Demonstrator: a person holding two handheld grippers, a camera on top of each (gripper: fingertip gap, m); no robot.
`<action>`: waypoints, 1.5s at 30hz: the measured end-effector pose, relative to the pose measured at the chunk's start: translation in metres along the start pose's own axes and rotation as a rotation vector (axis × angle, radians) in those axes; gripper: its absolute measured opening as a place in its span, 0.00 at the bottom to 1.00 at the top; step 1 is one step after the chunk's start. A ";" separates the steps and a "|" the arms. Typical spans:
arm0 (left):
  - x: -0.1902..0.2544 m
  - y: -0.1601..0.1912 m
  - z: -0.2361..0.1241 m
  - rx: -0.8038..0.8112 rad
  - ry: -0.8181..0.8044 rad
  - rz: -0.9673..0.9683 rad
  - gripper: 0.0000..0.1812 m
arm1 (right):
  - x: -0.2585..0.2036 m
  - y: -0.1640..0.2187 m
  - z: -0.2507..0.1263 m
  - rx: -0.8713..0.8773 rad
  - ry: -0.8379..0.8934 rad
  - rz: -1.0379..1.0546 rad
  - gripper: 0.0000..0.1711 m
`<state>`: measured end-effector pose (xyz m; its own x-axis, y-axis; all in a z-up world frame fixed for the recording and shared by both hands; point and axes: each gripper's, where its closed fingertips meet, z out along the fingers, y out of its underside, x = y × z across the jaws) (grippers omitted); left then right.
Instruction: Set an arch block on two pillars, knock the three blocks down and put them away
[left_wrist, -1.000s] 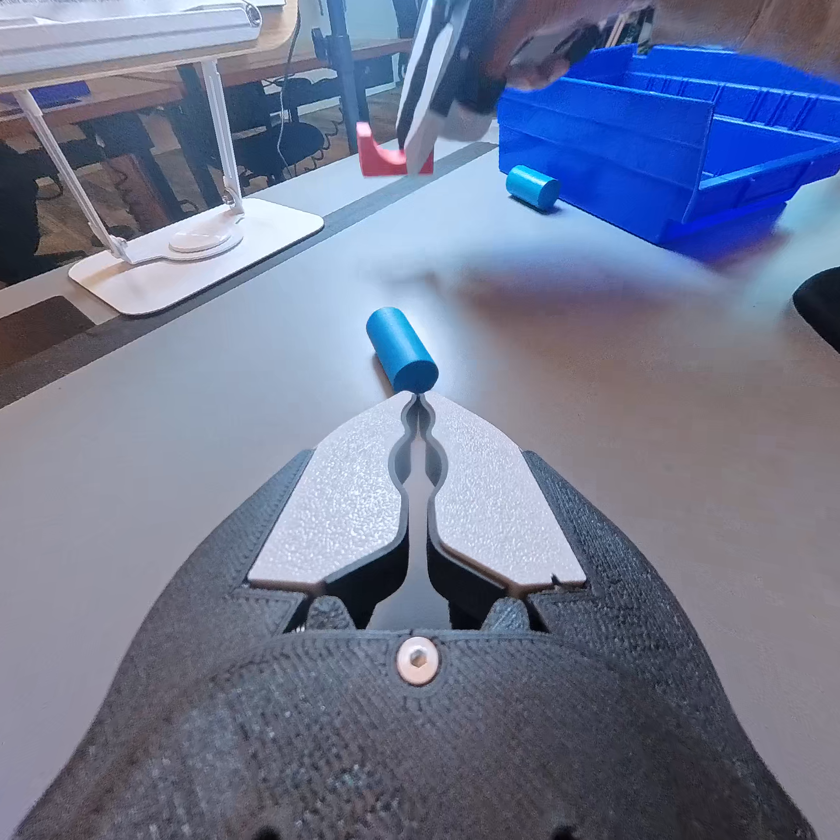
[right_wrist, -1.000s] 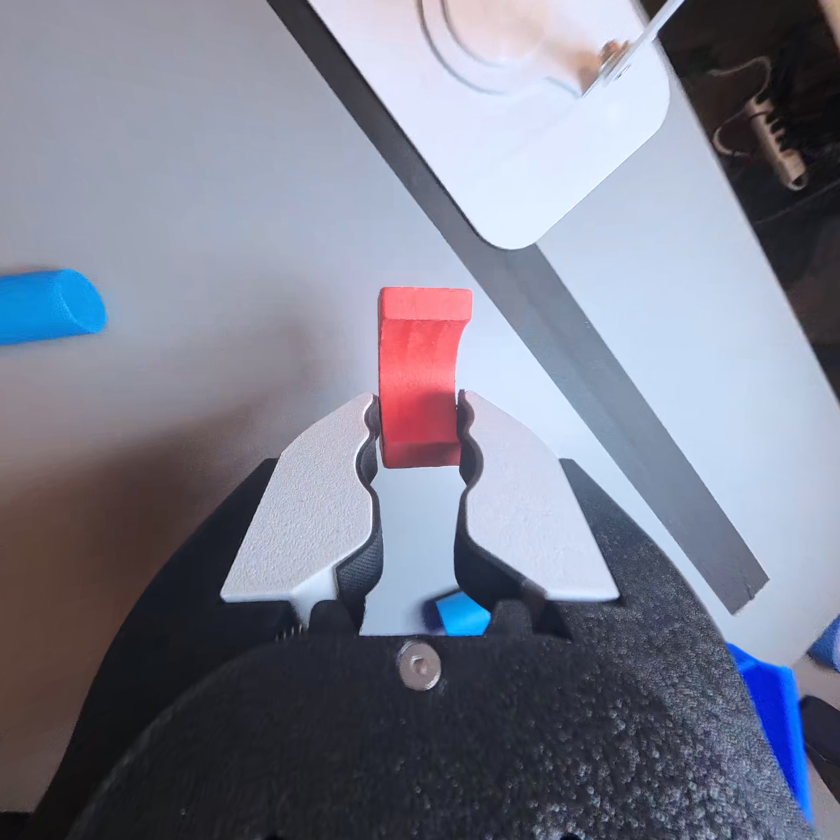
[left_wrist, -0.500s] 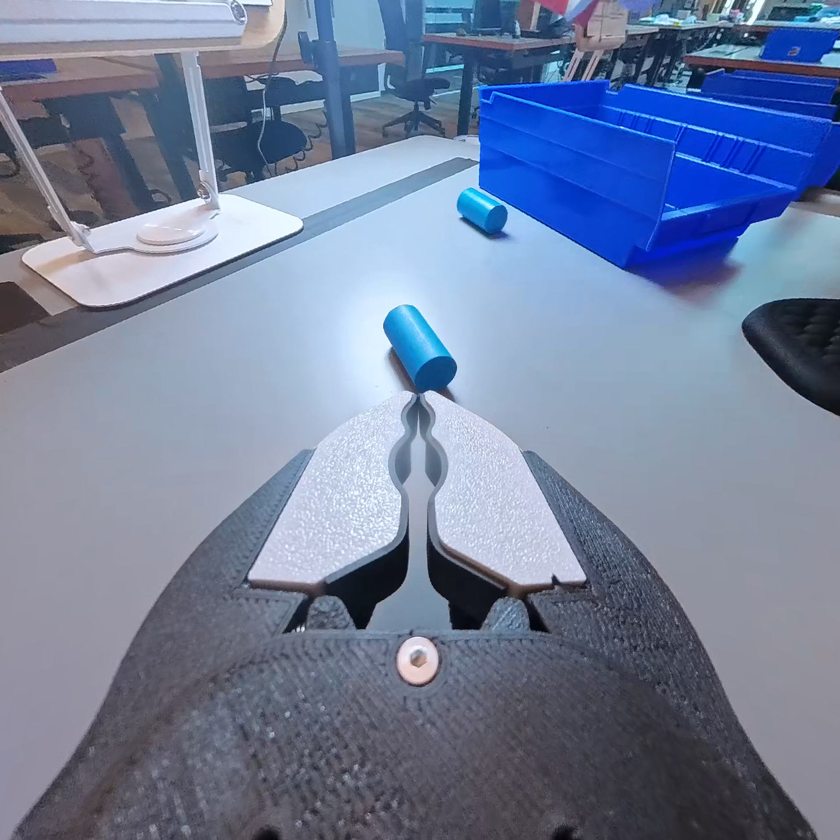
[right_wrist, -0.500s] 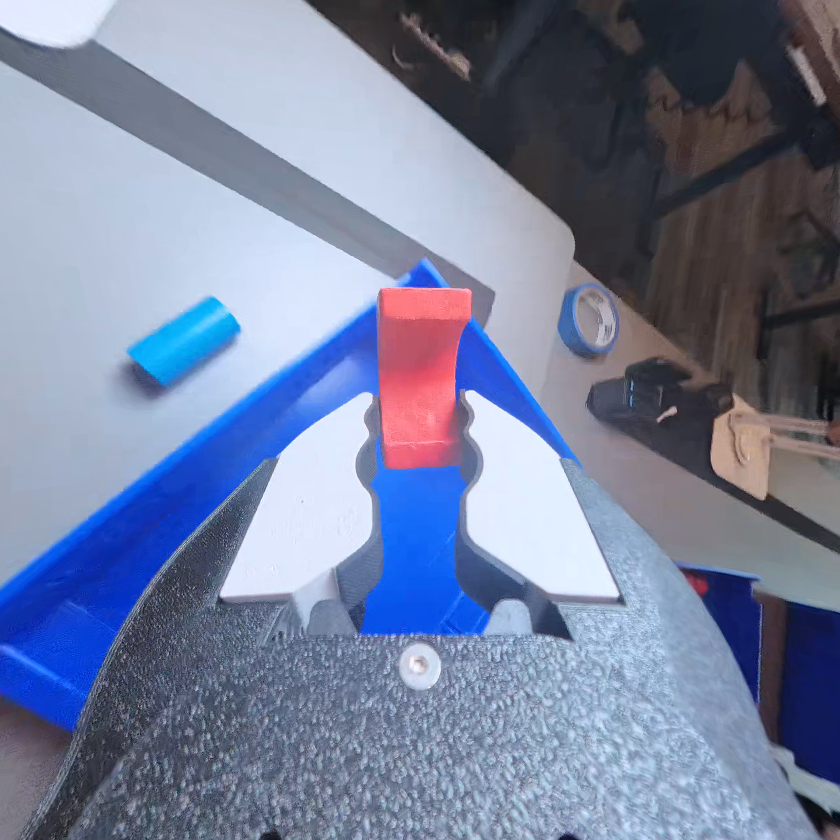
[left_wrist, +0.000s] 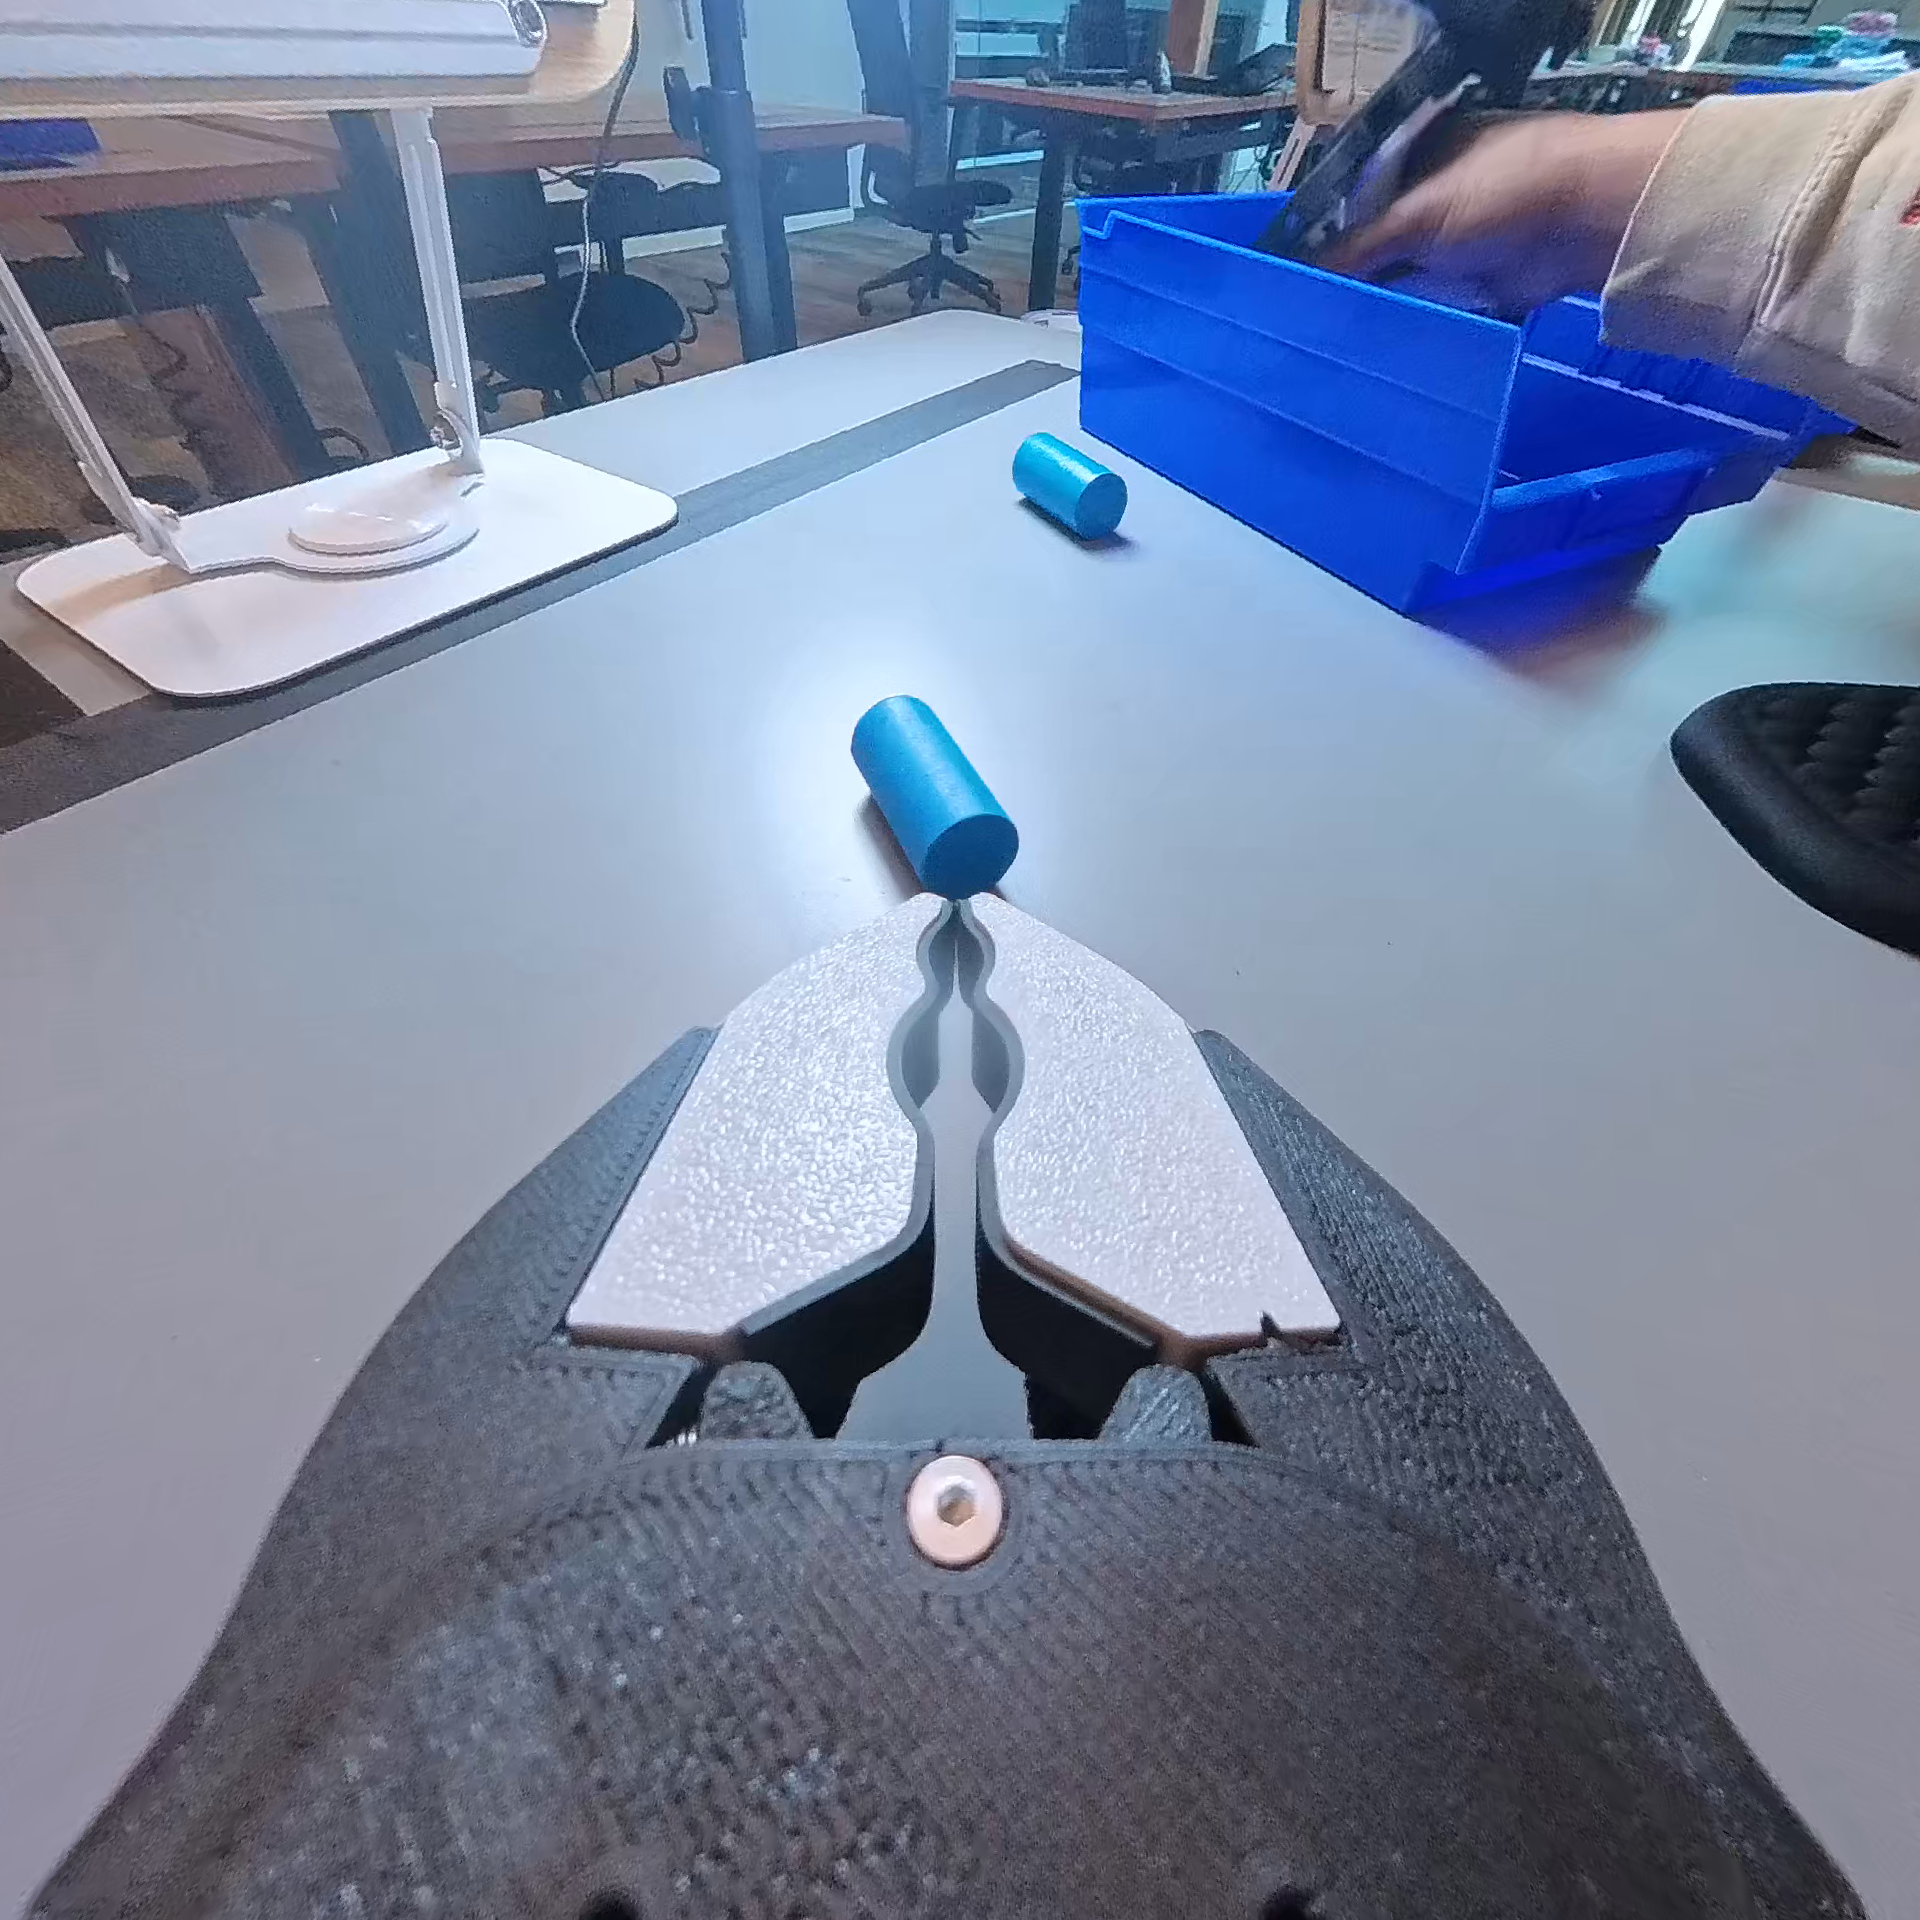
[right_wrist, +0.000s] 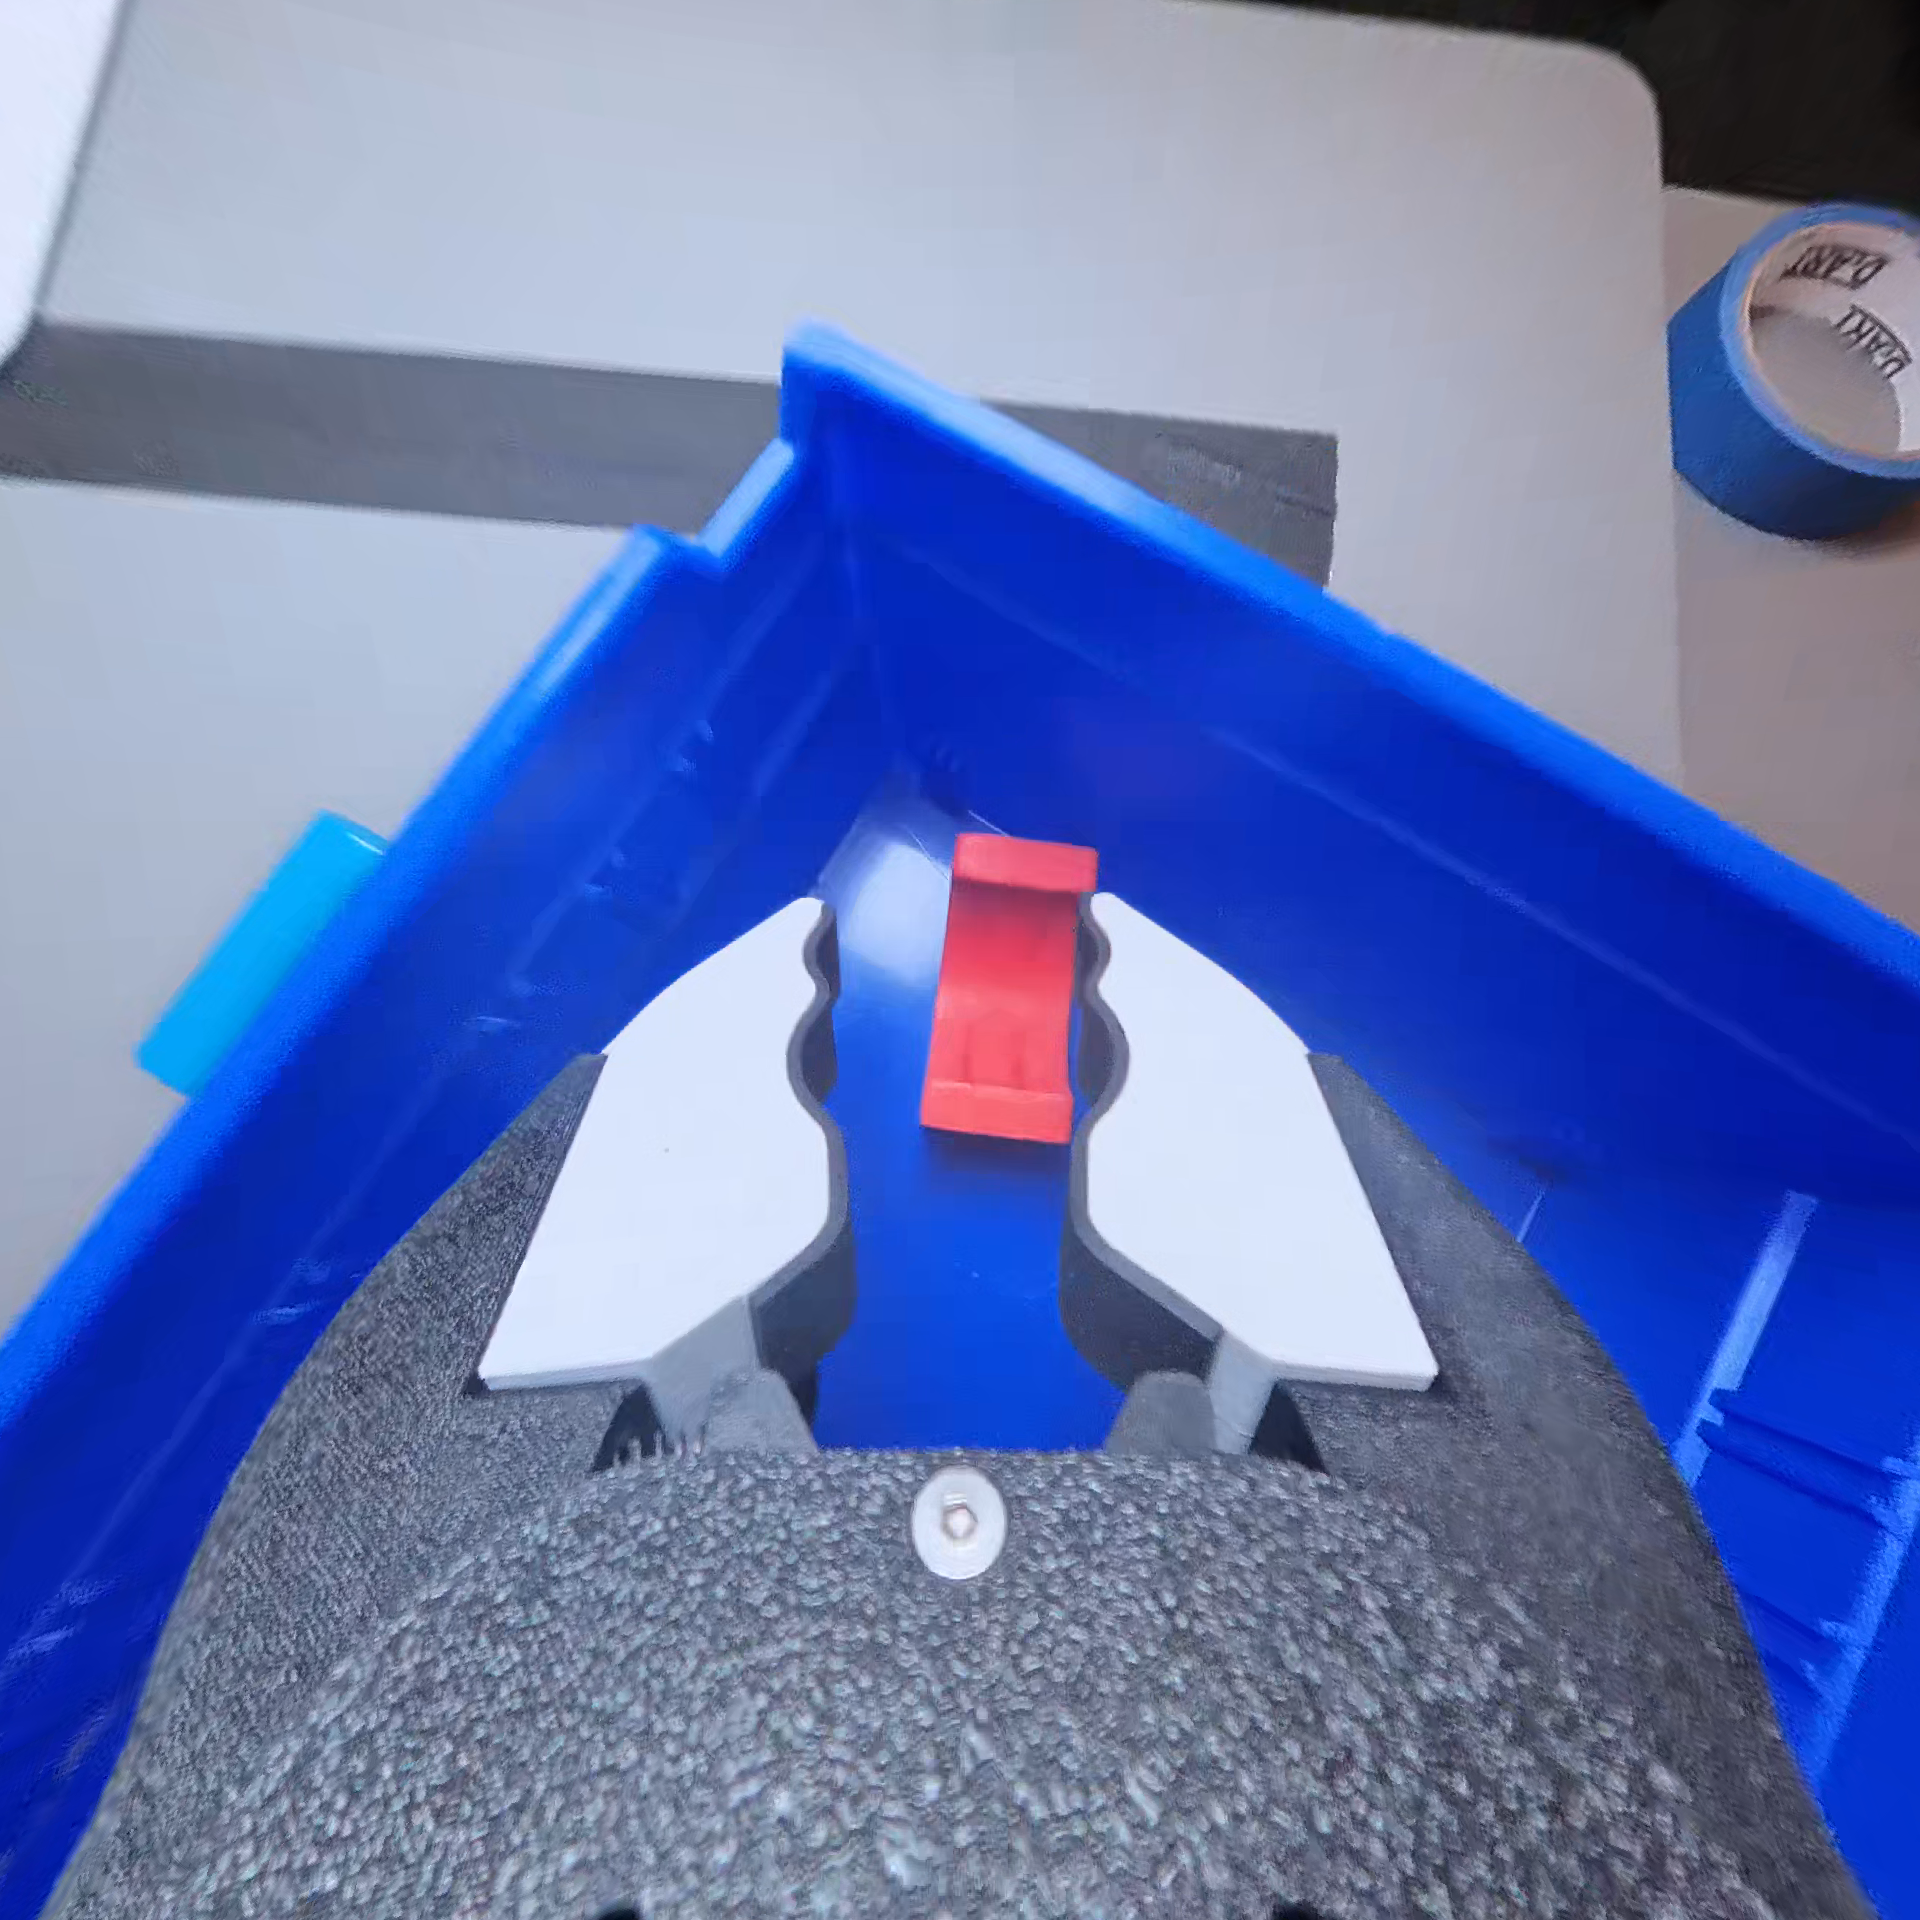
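Right claw (right_wrist: 956, 925) spread apart over the red arch block (right_wrist: 1006, 992) lying in a corner of the blue plastic bin (right_wrist: 1351, 727); left claw (left_wrist: 956, 909) pressed together, just short of a smooth blue cylinder (left_wrist: 932, 793) lying mid-table (left_wrist: 416, 935).

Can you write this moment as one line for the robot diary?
right gripper: open, in blue bin | red arch: in bin | left gripper: shut, empty | two blue cylinders: on table

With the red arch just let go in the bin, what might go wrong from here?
1. The red arch lies between the fingers of the open right claw, close to one; lifting out askew may drag it.
2. Both blue cylinders lie on their sides on the table; a nudge from the shut left claw may roll the near one away.
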<state>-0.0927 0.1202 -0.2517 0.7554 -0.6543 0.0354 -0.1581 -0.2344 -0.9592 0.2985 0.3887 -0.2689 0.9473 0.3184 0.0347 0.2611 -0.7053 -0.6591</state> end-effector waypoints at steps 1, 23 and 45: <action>0.000 0.000 0.000 0.001 0.002 0.001 0.00 | -0.004 -0.011 -0.008 0.048 -0.029 0.029 0.26; 0.005 -0.006 -0.002 0.025 0.032 0.003 0.00 | -0.109 0.007 -0.013 -0.701 0.365 -0.314 0.30; 0.011 -0.003 0.001 -0.005 0.040 0.064 0.00 | -0.108 0.043 0.007 -0.804 0.428 -0.364 0.18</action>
<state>-0.0832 0.1140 -0.2490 0.7178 -0.6960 -0.0152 -0.2085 -0.1941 -0.9586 0.2060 0.3280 -0.3062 0.7298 0.4566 0.5088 0.4483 -0.8815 0.1480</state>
